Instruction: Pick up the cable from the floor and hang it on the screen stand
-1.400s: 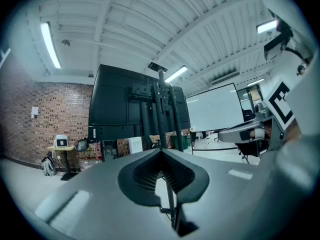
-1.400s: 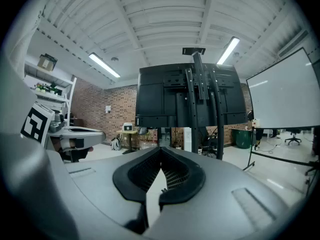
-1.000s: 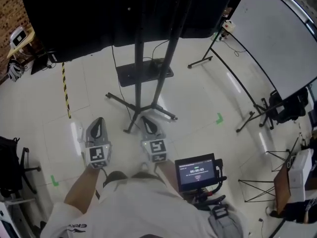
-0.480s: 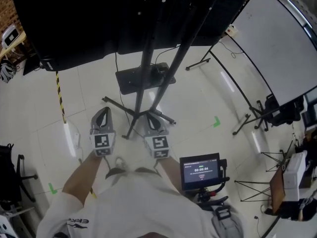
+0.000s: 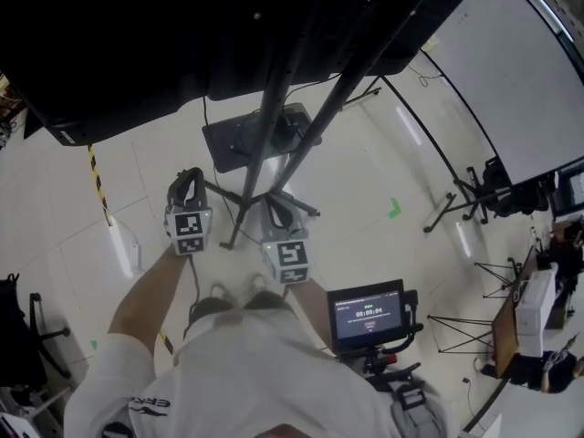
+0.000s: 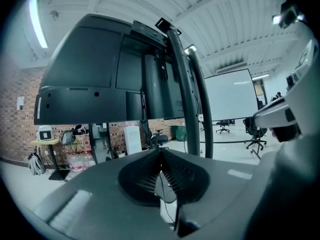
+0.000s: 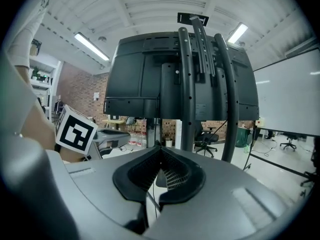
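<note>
The black screen (image 5: 164, 35) on its stand fills the top of the head view, with twin poles (image 5: 274, 108), a dark base tray (image 5: 251, 135) and splayed legs. A thin black cable (image 5: 206, 117) runs over the white floor beside the tray. My left gripper (image 5: 189, 173) is held just left of the stand's legs, jaws shut and empty. My right gripper (image 5: 272, 203) points at the foot of the poles, also shut and empty. In the left gripper view the screen (image 6: 90, 79) looms ahead of my left gripper (image 6: 161, 154). In the right gripper view the poles (image 7: 186, 84) stand beyond my right gripper (image 7: 161, 151).
A large white board (image 5: 520, 62) on tripod legs stands at the right, with black chairs (image 5: 511, 190) beyond it. Yellow-black tape (image 5: 97, 185) and a green mark (image 5: 393, 211) lie on the floor. A small monitor (image 5: 368, 313) hangs at the person's waist.
Both grippers have moved forward to the stand's base, the left one farther. The screen now fills more of the top of the head view.
</note>
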Tool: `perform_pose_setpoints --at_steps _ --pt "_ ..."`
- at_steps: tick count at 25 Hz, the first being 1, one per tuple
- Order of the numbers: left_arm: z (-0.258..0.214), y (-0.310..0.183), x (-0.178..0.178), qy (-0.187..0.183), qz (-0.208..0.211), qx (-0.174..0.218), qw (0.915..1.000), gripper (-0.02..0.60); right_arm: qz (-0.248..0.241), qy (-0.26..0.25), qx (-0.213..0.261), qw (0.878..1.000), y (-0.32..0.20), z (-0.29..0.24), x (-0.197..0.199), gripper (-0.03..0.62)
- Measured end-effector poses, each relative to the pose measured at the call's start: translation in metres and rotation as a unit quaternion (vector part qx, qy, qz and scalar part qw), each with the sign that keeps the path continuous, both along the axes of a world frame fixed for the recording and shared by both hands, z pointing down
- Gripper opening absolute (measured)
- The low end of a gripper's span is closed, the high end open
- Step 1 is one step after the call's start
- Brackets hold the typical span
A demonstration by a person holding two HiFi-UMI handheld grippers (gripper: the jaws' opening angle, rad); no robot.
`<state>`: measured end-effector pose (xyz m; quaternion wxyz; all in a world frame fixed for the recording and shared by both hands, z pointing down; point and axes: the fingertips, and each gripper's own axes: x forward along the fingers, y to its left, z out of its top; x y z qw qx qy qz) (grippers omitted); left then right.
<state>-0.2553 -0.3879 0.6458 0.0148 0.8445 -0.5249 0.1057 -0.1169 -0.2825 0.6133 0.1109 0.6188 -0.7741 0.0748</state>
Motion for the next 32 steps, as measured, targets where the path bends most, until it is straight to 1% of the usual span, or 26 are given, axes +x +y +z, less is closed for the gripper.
perform_pose_setpoints --at_steps 4,7,15,20,21,23,25,28,32 --pt "0.050 -0.015 0.006 -0.020 -0.009 -0.032 0.9992 0.002 -0.006 -0.003 -0.020 1.000 -0.015 0.023 0.011 0.014" --pt "0.107 -0.025 0.013 -0.038 -0.011 -0.054 0.9977 0.002 -0.006 -0.008 -0.038 0.999 -0.026 0.059 0.021 0.014" --pt "0.307 -0.036 0.024 -0.071 -0.014 -0.119 0.9903 0.003 -0.010 -0.018 -0.082 0.996 -0.043 0.208 0.033 0.014" --pt "0.408 -0.043 0.043 -0.069 0.014 -0.139 0.9878 0.005 -0.011 -0.017 -0.108 0.994 -0.037 0.297 0.041 0.014" --pt "0.425 -0.044 0.046 -0.066 0.019 -0.145 0.9870 0.023 -0.010 -0.016 -0.112 0.994 -0.035 0.312 0.043 0.014" --pt "0.451 -0.048 0.052 -0.063 0.022 -0.155 0.9856 0.077 -0.007 -0.018 -0.116 0.993 -0.032 0.335 0.047 0.014" --pt "0.468 -0.055 0.057 -0.059 0.022 -0.158 0.9855 0.103 -0.005 -0.016 -0.116 0.993 -0.033 0.349 0.053 0.014" --pt "0.481 -0.067 0.061 -0.059 0.020 -0.153 0.9862 0.110 0.001 -0.010 -0.112 0.994 -0.037 0.357 0.060 0.014" --pt "0.492 -0.074 0.065 -0.071 0.017 -0.149 0.9860 0.107 0.010 -0.010 -0.105 0.994 -0.038 0.360 0.065 0.014"
